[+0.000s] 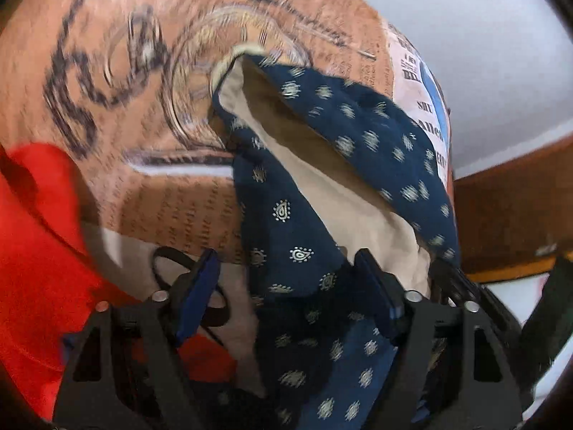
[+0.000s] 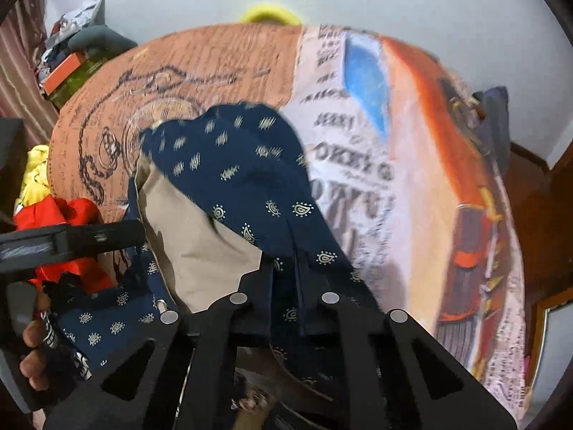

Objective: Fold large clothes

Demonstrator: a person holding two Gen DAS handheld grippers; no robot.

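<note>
A navy garment (image 1: 286,215) with a small gold paisley print and a beige lining (image 1: 322,165) hangs crumpled over the bed. My left gripper (image 1: 286,256) stands open around a bunched fold of it; the right-hand pad touches the cloth and the left-hand pad (image 1: 197,294) is apart from it. In the right wrist view the same navy garment (image 2: 243,165) rises from my right gripper (image 2: 290,279), which is shut on a pleated edge of it. One black finger (image 2: 118,231) of the left gripper reaches in from the left there, with a person's hand (image 2: 32,340) behind it.
The bed carries a printed cover (image 2: 222,68), orange-brown with black writing and a chain drawing, pale with bold letters to the right. A red garment (image 1: 39,251) and yellow cloth (image 2: 35,175) lie at the left. Clutter (image 2: 71,53) sits far left; dark wooden furniture (image 2: 537,215) stands right.
</note>
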